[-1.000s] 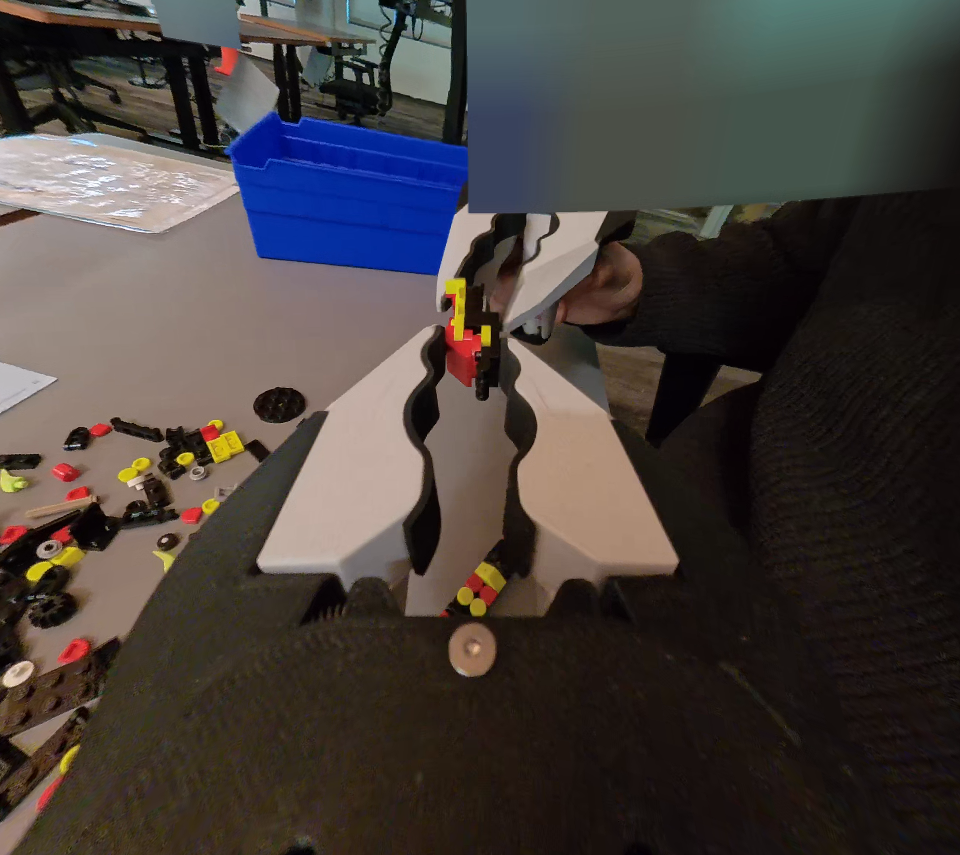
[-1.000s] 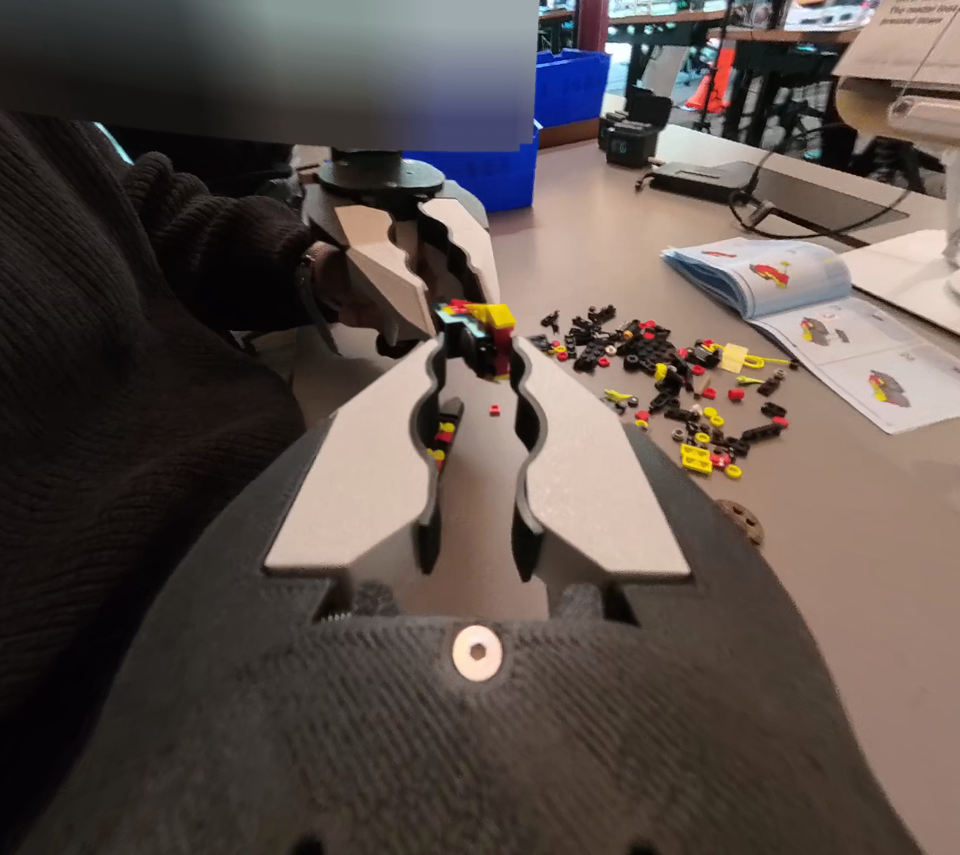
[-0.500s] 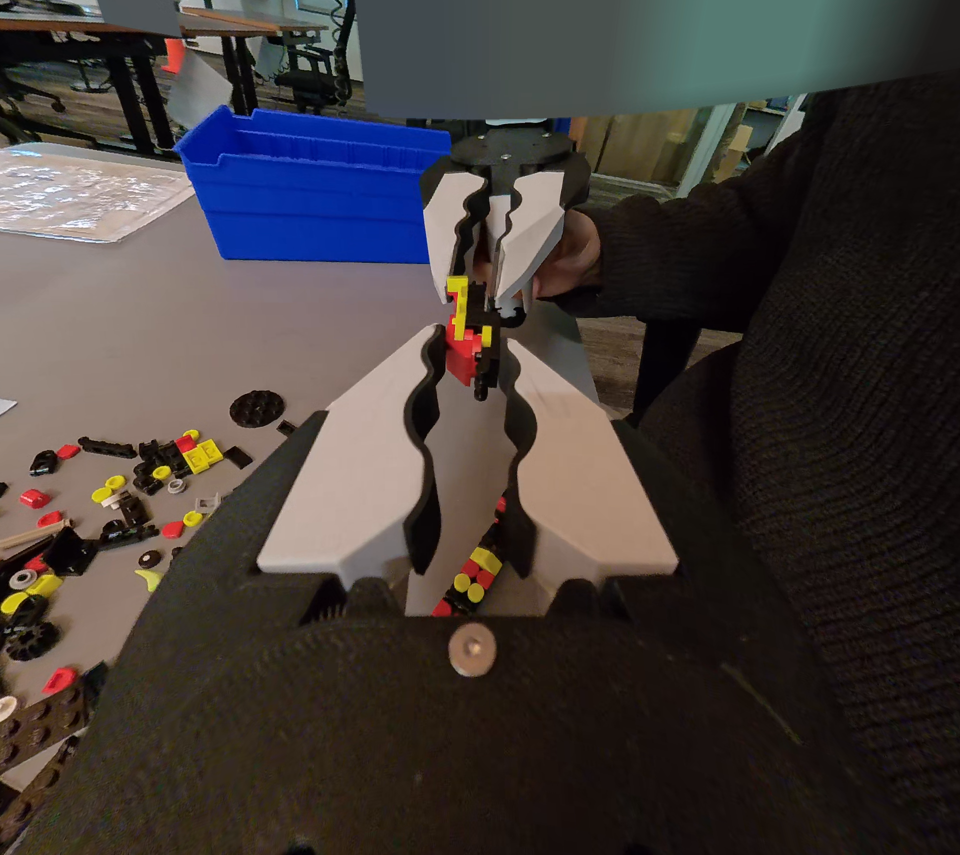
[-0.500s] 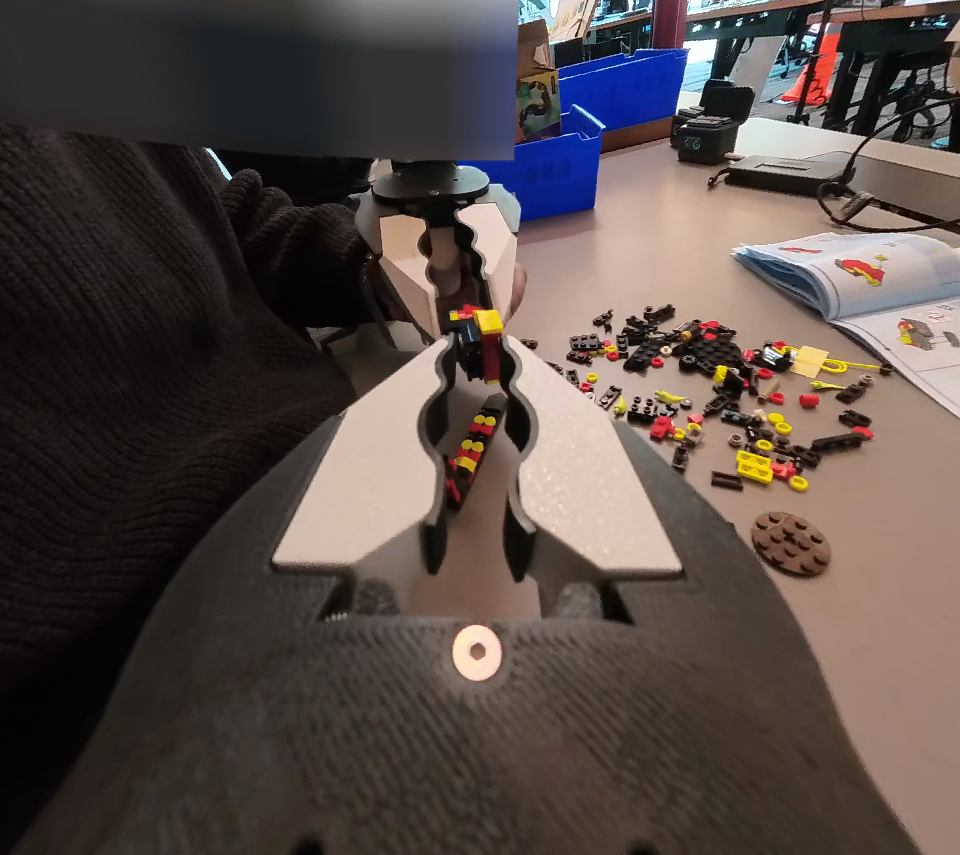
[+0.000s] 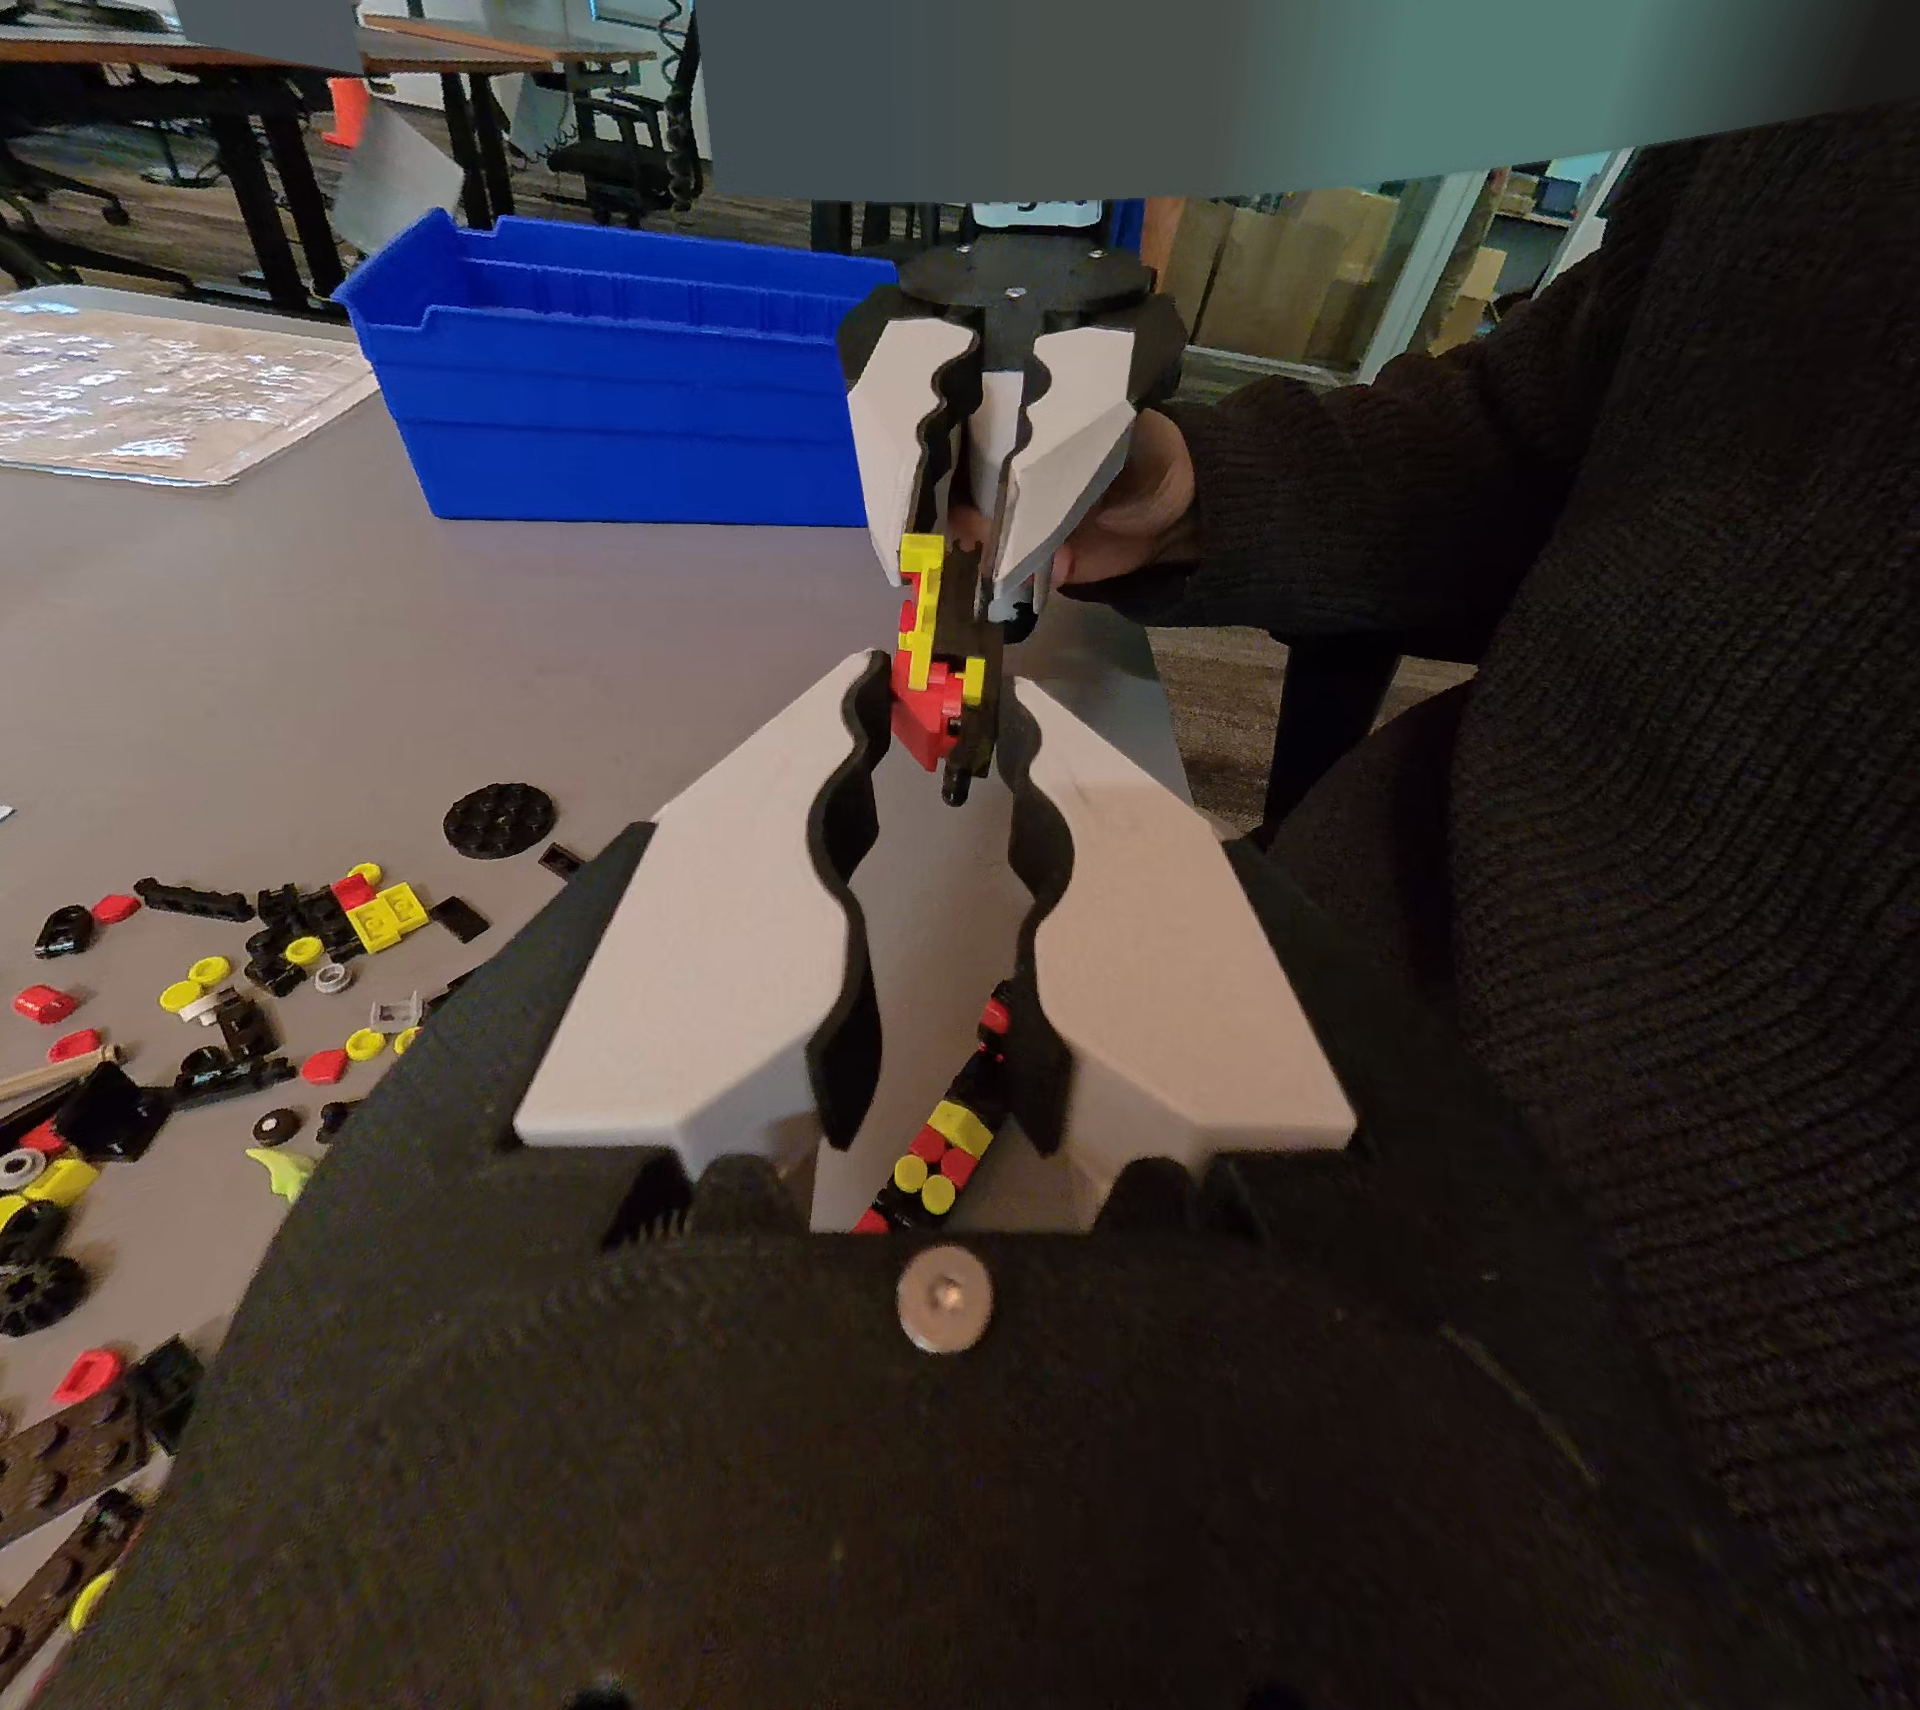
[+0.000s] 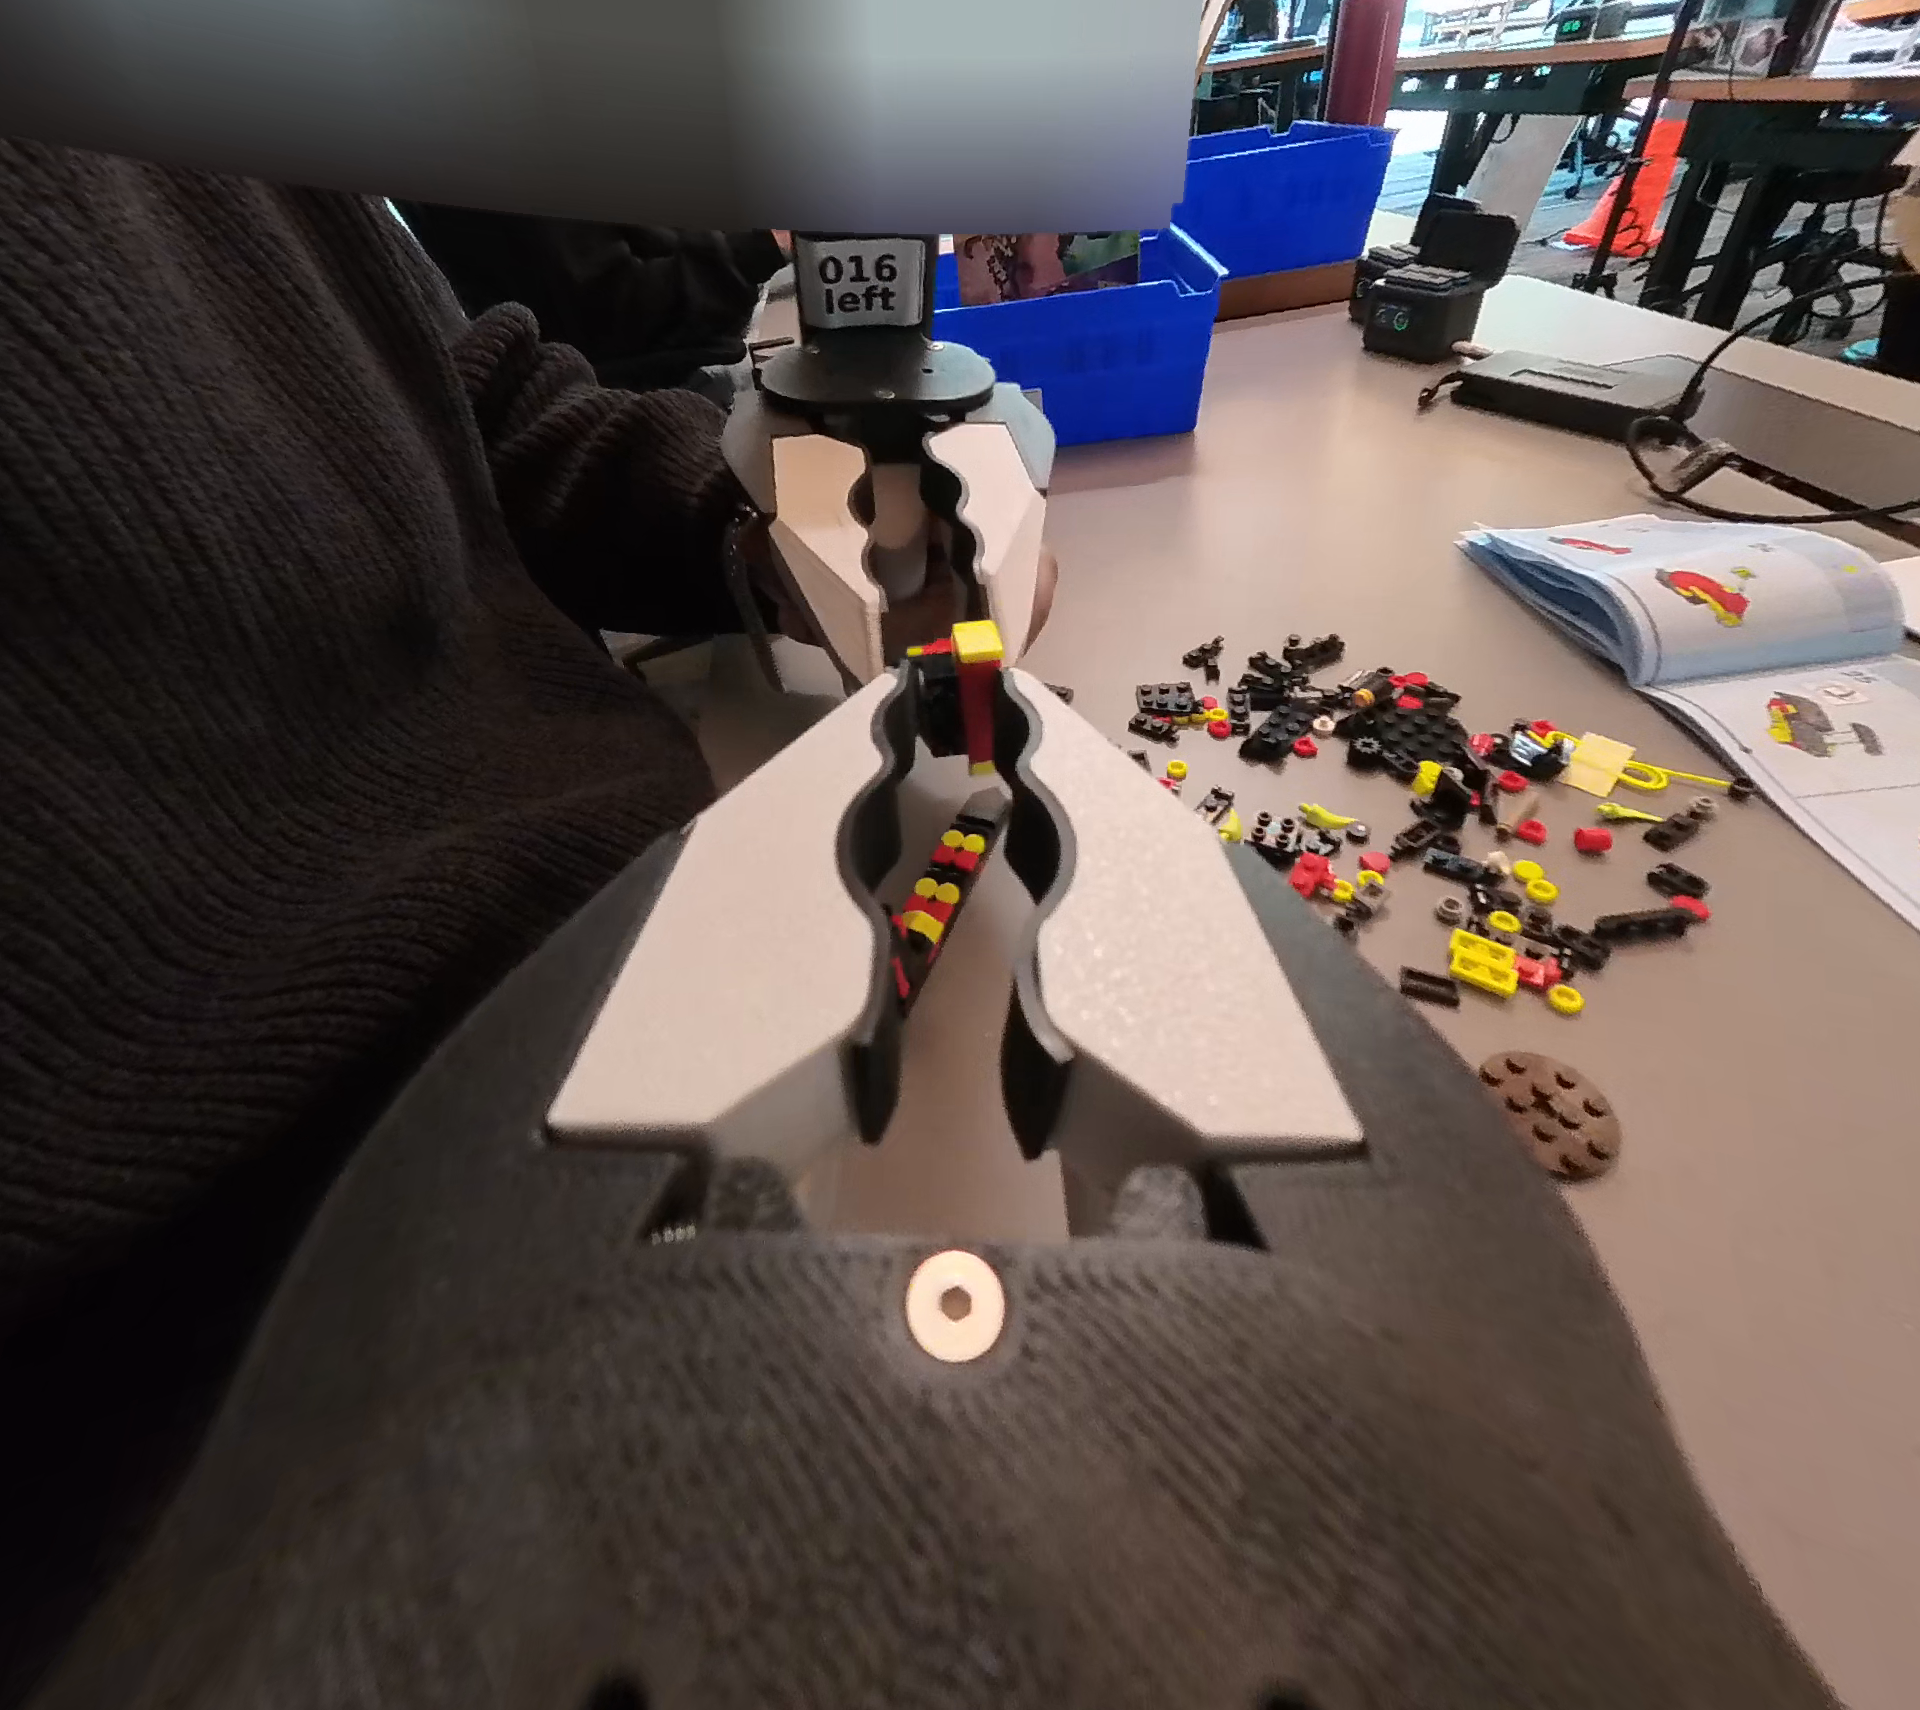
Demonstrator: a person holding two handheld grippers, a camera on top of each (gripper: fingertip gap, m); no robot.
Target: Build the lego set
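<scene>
A small red, yellow and black lego assembly hangs in the air above the grey table. My left gripper is shut on its lower end. My right gripper faces it from the far side and is shut on the yellow and black upper end. In the right wrist view the assembly sits between my right gripper's tips, with the left gripper just behind it. A long black strip with red and yellow studs lies on the table below, and also shows in the left wrist view.
Loose lego pieces are scattered on the table, also in the left wrist view. A round brown plate lies nearer. An open instruction booklet is at the right. A blue bin stands behind. A dark sleeve fills one side. The grippers are tip to tip, or close to it.
Both grippers kept hold of the assembly and turned to face each other more squarely. The right gripper now stands more upright and nearer in the left wrist view.
</scene>
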